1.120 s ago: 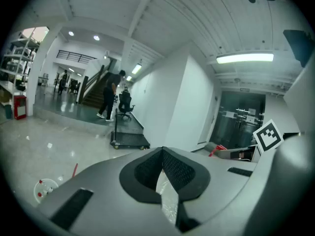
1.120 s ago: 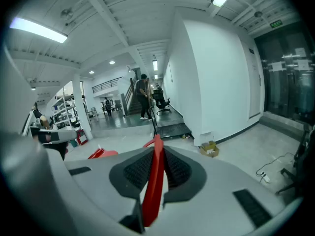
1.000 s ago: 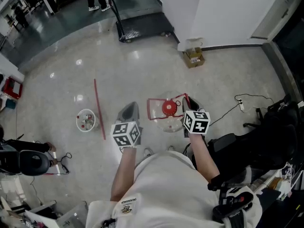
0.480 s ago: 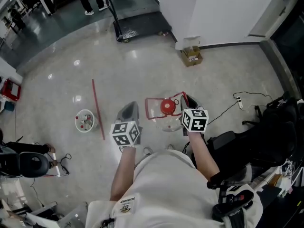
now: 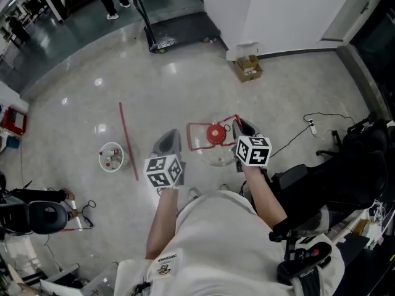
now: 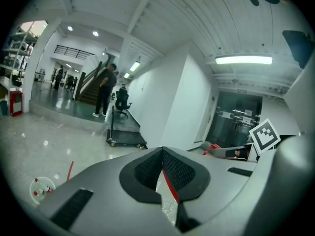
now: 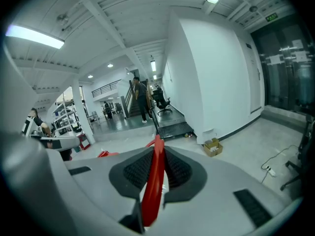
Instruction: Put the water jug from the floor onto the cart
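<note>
A clear water jug (image 5: 217,156) with a red cap (image 5: 215,134) is low in front of the person's feet. Whether it rests on the floor I cannot tell. My right gripper (image 5: 242,128) is shut on its red handle (image 5: 199,138). In the right gripper view the red handle (image 7: 153,186) runs between the pads. My left gripper (image 5: 168,142) hangs to the jug's left, shut and holding nothing; its pads (image 6: 147,173) almost meet. The black flat cart (image 5: 179,29) stands far ahead by the white wall, and it also shows as the cart (image 6: 125,137) in the left gripper view.
A red stick (image 5: 128,142) and a small white bucket (image 5: 112,156) lie on the floor at left. A cardboard box (image 5: 249,68) sits by the wall corner. A cable with power strip (image 5: 311,127) and a black chair (image 5: 345,177) are at right. People stand beyond the cart.
Both grippers and the jug keep their places. Only the head view has drifted slightly.
</note>
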`<action>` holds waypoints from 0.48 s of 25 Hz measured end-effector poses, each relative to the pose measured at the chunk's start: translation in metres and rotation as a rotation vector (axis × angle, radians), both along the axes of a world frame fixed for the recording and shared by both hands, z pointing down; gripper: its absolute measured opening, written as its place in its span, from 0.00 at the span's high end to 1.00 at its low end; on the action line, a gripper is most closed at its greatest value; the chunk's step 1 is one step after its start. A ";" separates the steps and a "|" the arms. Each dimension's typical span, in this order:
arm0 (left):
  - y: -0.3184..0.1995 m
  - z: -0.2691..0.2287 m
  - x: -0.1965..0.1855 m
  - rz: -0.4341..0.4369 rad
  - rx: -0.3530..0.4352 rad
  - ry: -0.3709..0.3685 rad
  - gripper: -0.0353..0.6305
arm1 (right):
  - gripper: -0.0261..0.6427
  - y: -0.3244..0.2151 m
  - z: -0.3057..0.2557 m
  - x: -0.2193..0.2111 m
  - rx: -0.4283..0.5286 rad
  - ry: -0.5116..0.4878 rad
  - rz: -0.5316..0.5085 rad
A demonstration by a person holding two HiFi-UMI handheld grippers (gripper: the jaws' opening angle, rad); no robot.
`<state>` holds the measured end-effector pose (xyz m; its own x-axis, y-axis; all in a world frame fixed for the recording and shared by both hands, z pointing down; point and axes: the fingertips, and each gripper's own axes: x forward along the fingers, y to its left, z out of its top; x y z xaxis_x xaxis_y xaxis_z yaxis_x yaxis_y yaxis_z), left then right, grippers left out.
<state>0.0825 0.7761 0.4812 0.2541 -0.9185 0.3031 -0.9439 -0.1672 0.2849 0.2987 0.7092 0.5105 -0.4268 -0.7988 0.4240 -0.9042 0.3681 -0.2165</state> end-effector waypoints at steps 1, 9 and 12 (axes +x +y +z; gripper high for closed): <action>0.000 0.000 -0.001 -0.001 0.001 0.002 0.94 | 0.88 0.000 0.000 -0.001 0.001 -0.005 0.001; -0.004 0.009 -0.007 -0.018 -0.009 0.019 0.94 | 0.88 -0.010 -0.001 -0.004 0.020 -0.007 -0.007; -0.006 0.009 -0.011 -0.020 -0.008 0.024 0.94 | 0.88 -0.012 -0.002 -0.010 0.023 0.001 -0.019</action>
<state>0.0720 0.7700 0.4900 0.2426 -0.9211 0.3046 -0.9400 -0.1455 0.3087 0.2884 0.6970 0.5088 -0.4417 -0.8002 0.4056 -0.8971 0.3902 -0.2072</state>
